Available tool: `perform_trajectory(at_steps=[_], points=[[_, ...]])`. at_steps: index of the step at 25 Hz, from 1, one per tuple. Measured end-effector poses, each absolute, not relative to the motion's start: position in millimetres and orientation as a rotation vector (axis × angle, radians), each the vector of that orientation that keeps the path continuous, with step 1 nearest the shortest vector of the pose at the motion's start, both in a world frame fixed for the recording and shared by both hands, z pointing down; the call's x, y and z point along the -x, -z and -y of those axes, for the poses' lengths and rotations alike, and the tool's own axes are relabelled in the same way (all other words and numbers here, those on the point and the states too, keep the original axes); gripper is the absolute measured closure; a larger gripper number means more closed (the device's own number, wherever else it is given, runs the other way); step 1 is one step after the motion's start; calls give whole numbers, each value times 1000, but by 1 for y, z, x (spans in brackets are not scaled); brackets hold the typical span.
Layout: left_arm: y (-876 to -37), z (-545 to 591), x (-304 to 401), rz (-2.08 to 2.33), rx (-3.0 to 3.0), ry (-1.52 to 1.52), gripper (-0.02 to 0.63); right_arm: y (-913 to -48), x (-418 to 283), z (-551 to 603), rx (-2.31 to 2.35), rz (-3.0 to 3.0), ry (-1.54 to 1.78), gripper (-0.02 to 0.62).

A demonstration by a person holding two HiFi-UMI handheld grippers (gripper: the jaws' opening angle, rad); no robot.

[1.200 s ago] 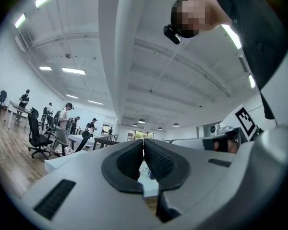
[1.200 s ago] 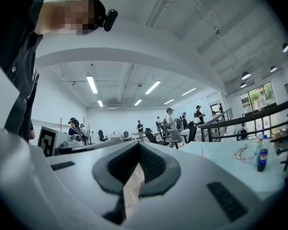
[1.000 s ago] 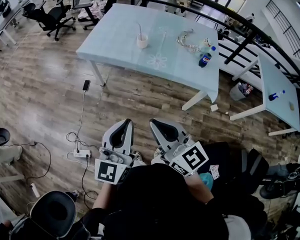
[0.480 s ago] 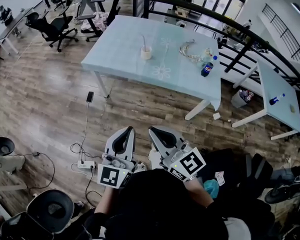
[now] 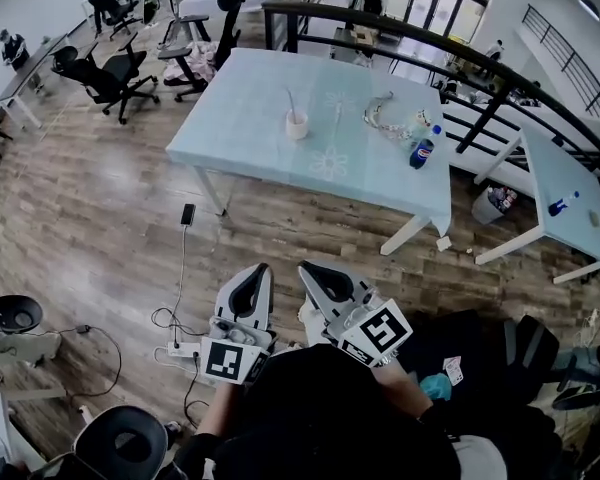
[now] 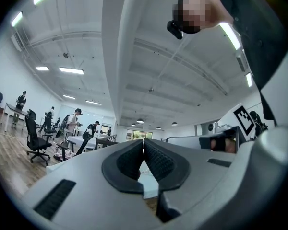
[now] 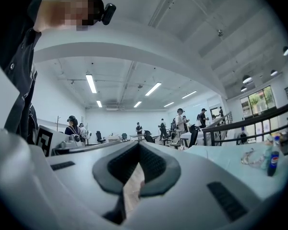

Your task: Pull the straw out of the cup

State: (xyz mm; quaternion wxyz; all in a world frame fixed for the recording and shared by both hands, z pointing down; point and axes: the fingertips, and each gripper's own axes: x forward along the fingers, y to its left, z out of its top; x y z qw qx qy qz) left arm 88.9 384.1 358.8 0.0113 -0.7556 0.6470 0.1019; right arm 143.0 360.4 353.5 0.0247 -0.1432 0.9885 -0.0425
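Head view showed the pale blue table standing across the wood floor, well apart from both grippers. The white cup sat on the table near its middle, upright, with the straw in it, leaning a little left. Right of the cup on the same table lay a pale tangled bundle, too small to name, and a Pepsi bottle stood near the table's right edge. A dark phone lay on the floor beside the table's near-left leg.

The left gripper and right gripper were held side by side close to the person, on the near side of the table, pointing toward it. In the left gripper view the ribbed pads were pressed together at the tips with nothing between them. The right gripper view showed the same: tips touching, nothing pinched.
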Motion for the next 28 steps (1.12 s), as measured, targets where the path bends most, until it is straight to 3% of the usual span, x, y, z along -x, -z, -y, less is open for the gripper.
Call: perform_trajectory(at_steps=[28], points=[[-360, -160, -35, -2085, 2395, -274, 591, -362, -94, -126, 469, -3045, 268, 588]])
